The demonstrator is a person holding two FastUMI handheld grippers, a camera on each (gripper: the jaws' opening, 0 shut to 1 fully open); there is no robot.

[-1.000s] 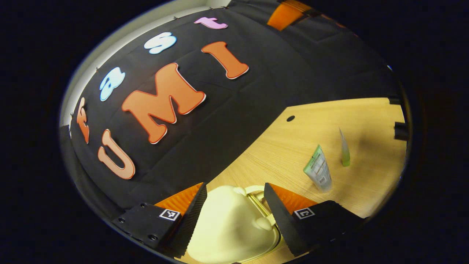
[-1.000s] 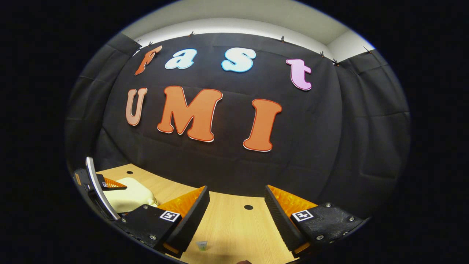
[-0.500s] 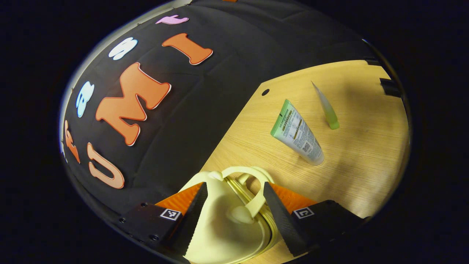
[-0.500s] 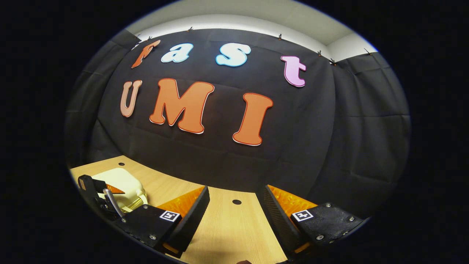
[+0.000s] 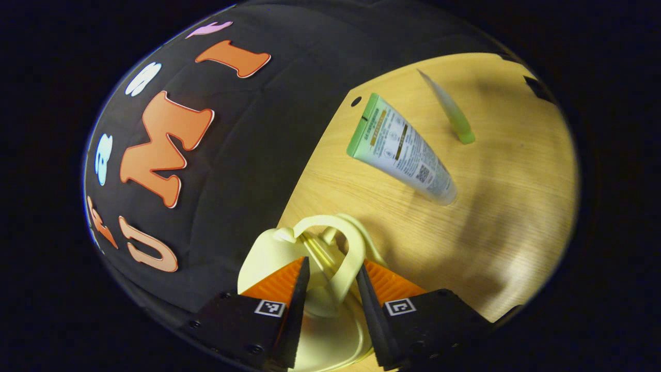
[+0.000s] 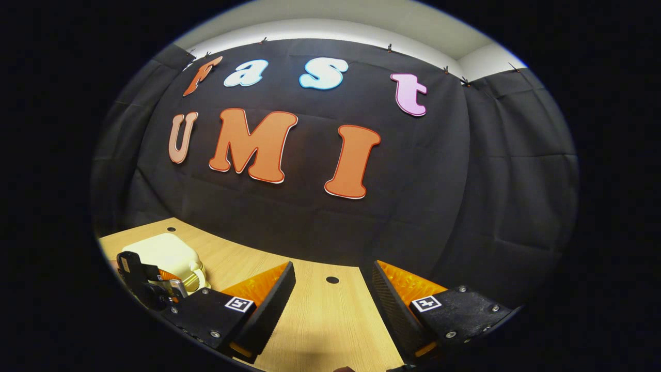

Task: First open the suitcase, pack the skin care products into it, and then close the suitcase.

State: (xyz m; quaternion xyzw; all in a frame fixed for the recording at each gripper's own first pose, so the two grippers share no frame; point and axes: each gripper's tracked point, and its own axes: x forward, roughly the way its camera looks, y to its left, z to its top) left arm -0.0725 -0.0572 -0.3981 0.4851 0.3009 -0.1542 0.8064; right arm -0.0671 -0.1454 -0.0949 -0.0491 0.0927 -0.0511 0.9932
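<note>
A small cream suitcase lies shut on the wooden table. In the left gripper view my left gripper has its fingers narrowed onto the suitcase's looped handle, pressing it from both sides. Beyond the suitcase lie a white and green skin care tube and a thinner green tube. In the right gripper view my right gripper stands open above bare table, with nothing between its fingers. That view has the suitcase at its far left, with the left gripper on it.
The black cloth wall runs along the back edge of the table. A small round hole sits in the tabletop near the wall, and the same sort of hole lies ahead of my right gripper.
My left gripper has tilted down toward the suitcase and its fingers have narrowed onto the handle. The right gripper has barely moved and stays open.
</note>
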